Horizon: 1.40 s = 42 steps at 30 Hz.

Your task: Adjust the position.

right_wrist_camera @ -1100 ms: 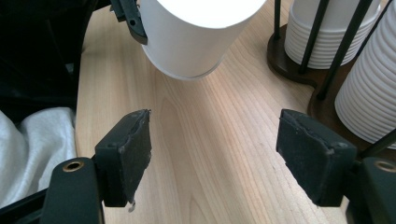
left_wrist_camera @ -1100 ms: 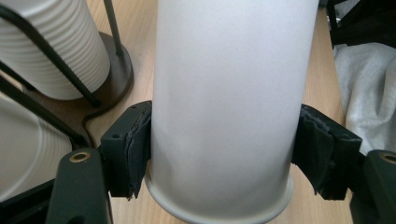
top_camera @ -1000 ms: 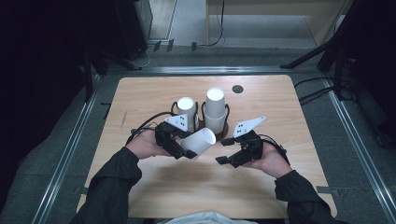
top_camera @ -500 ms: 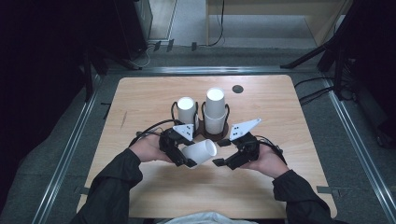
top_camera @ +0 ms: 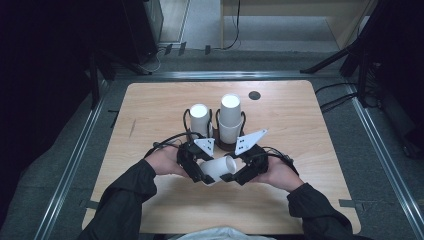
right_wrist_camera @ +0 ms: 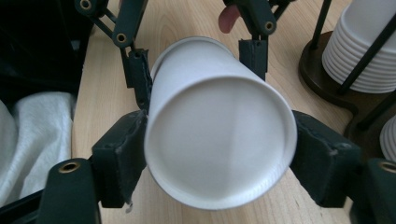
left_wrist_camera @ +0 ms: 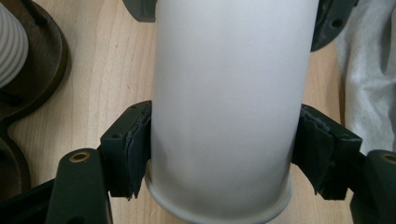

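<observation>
White paper cup (top_camera: 218, 169) lies on its side at lower centre of the high view, held above the worktop (top_camera: 300, 130) between both tongs. In the left gripper view we see the left tongs (left_wrist_camera: 219, 154) clamped on the cup's wall near its rolled rim, pads pressed in on both sides. In the right gripper view the right tongs (right_wrist_camera: 219, 163) sit at either side of the cup's closed base; the pads look to be touching it, so we read them as clamped on the cup too. Compared with one second ago: the right tongs were then apart from the cup, off to its right, and have since closed the gap and come onto the base end. The cup has also shifted slightly down the frame, toward the person. Cup holder (top_camera: 220, 142) with two stacks of cups (top_camera: 230, 116), just above the tongs, hasn't moved.
</observation>
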Tool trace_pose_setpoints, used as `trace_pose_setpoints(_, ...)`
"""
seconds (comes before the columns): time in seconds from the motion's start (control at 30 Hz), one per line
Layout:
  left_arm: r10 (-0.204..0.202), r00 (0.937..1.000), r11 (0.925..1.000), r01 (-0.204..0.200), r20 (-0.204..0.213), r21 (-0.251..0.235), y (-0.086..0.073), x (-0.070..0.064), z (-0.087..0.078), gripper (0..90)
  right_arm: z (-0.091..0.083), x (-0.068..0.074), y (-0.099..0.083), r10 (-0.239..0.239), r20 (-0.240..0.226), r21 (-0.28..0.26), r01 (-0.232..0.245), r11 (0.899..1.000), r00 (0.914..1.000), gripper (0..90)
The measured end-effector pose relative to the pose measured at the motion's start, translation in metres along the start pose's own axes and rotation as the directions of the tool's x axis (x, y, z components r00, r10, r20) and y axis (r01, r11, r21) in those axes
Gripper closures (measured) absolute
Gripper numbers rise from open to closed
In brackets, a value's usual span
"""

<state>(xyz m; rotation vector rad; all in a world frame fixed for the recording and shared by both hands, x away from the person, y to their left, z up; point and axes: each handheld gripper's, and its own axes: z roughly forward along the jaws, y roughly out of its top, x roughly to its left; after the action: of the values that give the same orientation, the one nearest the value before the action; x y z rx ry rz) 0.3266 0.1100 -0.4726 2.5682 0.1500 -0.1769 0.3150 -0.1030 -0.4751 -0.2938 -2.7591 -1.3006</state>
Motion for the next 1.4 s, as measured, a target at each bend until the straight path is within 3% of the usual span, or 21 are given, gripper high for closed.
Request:
trace_pose_setpoints(0.2, 0.003, 1.0, 0.9998, -0.003, 0.009, -0.022, -0.001, -0.001, 0.0, 24.5, -0.003, 0.0, 0.001, -0.018, -0.013, -0.003, 0.018, 1.0, 0.9997, 32.5)
trace_pose_setpoints(0.23, -0.005, 0.9999, 0.9995, 0.006, 0.016, -0.03, -0.001, 0.0, -0.001, 23.6, -0.003, 0.0, 0.001, -0.017, -0.013, -0.003, 0.017, 1.0, 0.9998, 32.4)
trace_pose_setpoints(0.3, -0.056, 0.9971, 0.9964, 0.059, 0.052, -0.061, -0.002, 0.002, -0.002, 17.8, -0.006, 0.001, 0.002, -0.014, -0.015, -0.007, 0.014, 1.0, 0.9998, 32.4)
trace_pose_setpoints(0.33, -0.068, 0.9968, 0.995, 0.071, 0.042, -0.071, -0.002, 0.003, -0.002, 12.1, -0.007, 0.001, 0.002, -0.015, -0.012, -0.009, 0.015, 1.0, 0.9998, 32.4)
trace_pose_setpoints(0.5, -0.092, 0.9957, 0.9895, 0.091, -0.01, -0.113, -0.001, 0.003, -0.006, 7.4, -0.013, -0.001, 0.0, -0.011, -0.004, -0.019, 0.011, 1.0, 0.9999, 32.4)
trace_pose_setpoints(0.6, -0.044, 0.9986, 0.9895, 0.04, -0.029, -0.139, -0.002, 0.0, -0.01, 7.5, -0.015, -0.001, 0.0, -0.002, -0.009, -0.025, 0.001, 1.0, 1.0, 32.4)
trace_pose_setpoints(0.67, -0.047, 0.9983, 0.9877, 0.041, -0.034, -0.151, -0.002, -0.001, -0.012, 7.5, -0.016, -0.002, 0.0, -0.002, -0.01, -0.032, 0.002, 1.0, 0.9999, 32.4)
trace_pose_setpoints(0.77, -0.079, 0.9968, 0.9767, 0.076, -0.007, -0.2, -0.004, 0.0, -0.015, 7.5, -0.016, -0.002, 0.0, 0.006, -0.017, -0.036, -0.006, 0.999, 0.9998, 32.4)
trace_pose_setpoints(0.9, -0.112, 0.9932, 0.9701, 0.102, -0.032, -0.22, -0.006, -0.001, -0.015, 7.4, -0.017, -0.002, -0.001, 0.017, -0.018, -0.041, -0.018, 0.999, 0.9997, 32.4)
trace_pose_setpoints(1.1, -0.129, 0.9908, 0.9578, 0.114, -0.041, -0.264, -0.008, -0.002, -0.017, 2.3, -0.018, -0.002, 0.0, 0.022, -0.028, -0.064, -0.024, 0.998, 0.9994, 32.4)
trace_pose_setpoints(1.27, -0.168, 0.9856, 0.933, 0.151, -0.024, -0.327, -0.014, -0.003, -0.019, 2.3, -0.025, -0.004, 0.001, 0.023, -0.028, -0.097, -0.026, 0.995, 0.9994, 32.4)
trace_pose_setpoints(1.4, -0.181, 0.9829, 0.9194, 0.157, -0.033, -0.361, -0.017, -0.004, -0.019, 2.3, -0.028, -0.005, 0.002, 0.027, -0.029, -0.115, -0.03, 0.993, 0.9992, 32.4)
